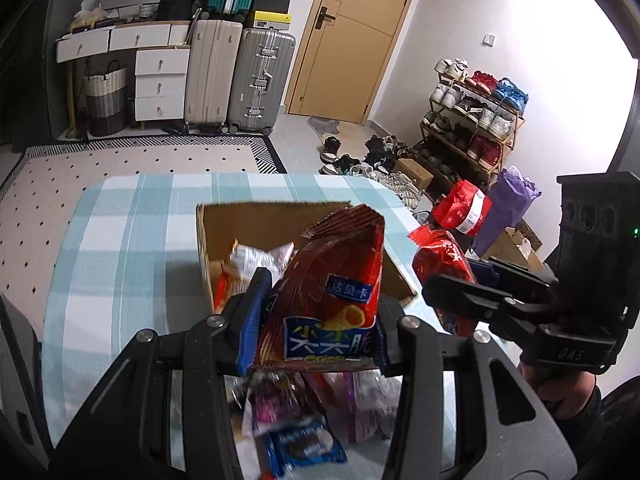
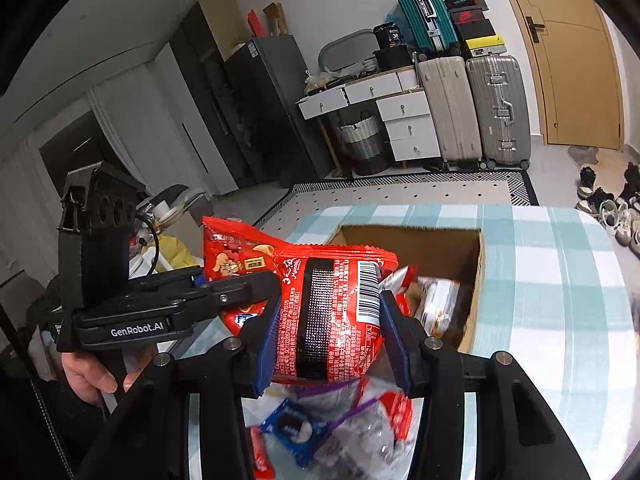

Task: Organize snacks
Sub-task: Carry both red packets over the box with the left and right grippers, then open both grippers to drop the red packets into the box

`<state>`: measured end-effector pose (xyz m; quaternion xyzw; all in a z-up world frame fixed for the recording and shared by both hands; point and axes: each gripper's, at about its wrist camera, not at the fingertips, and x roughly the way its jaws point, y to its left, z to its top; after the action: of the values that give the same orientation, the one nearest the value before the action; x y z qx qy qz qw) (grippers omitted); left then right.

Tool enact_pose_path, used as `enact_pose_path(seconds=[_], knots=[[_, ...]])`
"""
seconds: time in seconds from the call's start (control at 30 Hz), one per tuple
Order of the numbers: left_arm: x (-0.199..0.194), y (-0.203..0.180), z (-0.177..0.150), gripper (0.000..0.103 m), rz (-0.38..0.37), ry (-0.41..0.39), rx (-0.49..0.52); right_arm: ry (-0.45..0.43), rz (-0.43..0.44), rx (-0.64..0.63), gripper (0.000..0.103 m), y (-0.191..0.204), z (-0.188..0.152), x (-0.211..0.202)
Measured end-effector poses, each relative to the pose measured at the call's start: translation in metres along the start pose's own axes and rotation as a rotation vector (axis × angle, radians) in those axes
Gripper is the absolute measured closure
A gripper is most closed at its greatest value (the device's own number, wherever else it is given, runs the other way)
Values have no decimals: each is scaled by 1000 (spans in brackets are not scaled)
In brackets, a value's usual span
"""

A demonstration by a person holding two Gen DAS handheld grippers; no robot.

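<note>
Left gripper (image 1: 320,320) clamped on a dark red crisp bag (image 1: 332,280) with a blue label, both blue pads pressed into its lower sides; bag stands upright, crimped top tilted toward the cardboard box (image 1: 240,224). Right gripper (image 2: 332,328) clamped on a bright red snack packet (image 2: 332,308), barcode side and a black band facing the camera, pads squeezing it from left and right. Both packets are held up off the table (image 1: 120,240), over the near side of the box. Box sits open-topped on the blue-and-white checked cloth, about mid-table, its far wall toward the table's far edge; inside, several wrapped snacks (image 1: 260,260), white and orange wrappers, details blurred. Below the grippers, toward the near edge of the table, a loose heap of snacks (image 1: 312,412): a blue cookie pack (image 1: 304,448), purple and white wrappers, something red. In the left wrist view the right gripper comes in from the right with its red packet showing past its fingers; in the right wrist view the left gripper appears at left, a hand (image 2: 92,376) wrapped round its handle. Beyond the table: patterned rug (image 1: 120,160), suitcases (image 1: 240,76), white drawer unit (image 1: 160,84), wooden door (image 1: 352,36), shoe rack (image 1: 472,128) with shoes scattered on the floor beside it.
</note>
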<state>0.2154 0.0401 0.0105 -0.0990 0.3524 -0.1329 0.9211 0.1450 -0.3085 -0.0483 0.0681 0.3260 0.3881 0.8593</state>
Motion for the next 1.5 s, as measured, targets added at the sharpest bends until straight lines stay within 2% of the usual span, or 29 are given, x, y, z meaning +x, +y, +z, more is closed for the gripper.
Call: enact_pose_path(seconds=[0.3,0.63,0.7,0.77,0.8,0.83,0.87,1.0,1.1,1.4,1.5], knots=[[51,15,40,62,20,39,-7,23,-3,38,56,-28,26,34],[111,31,50,62,4,100,-15,60,-53,22,56,-53,30,73],[121,33,50,62,-10,118,-20,52,-71,8,50,-57,29,78],[130,33,49,58,3,137,1,45,-101,-19,34,-59,27,83],[132,32,48,50,12,134,9,41,-109,-25,28,-59,27,84],[134,33,47,41,29,131,14,36,-138,-27,23,-61,26,85],[133,33,47,40,31,126,14,33,-148,-24,22,-64,25,86],[129,37,45,37,42,110,-1,17,-118,16,21,-74,24,81],[123,37,42,36,57,111,-5,11,-127,14,18,-74,24,75],[83,22,30,35,83,85,-10,-28,-134,-14,14,-54,25,45],[70,16,25,32,97,74,-7,-35,-136,-19,14,-46,24,34]])
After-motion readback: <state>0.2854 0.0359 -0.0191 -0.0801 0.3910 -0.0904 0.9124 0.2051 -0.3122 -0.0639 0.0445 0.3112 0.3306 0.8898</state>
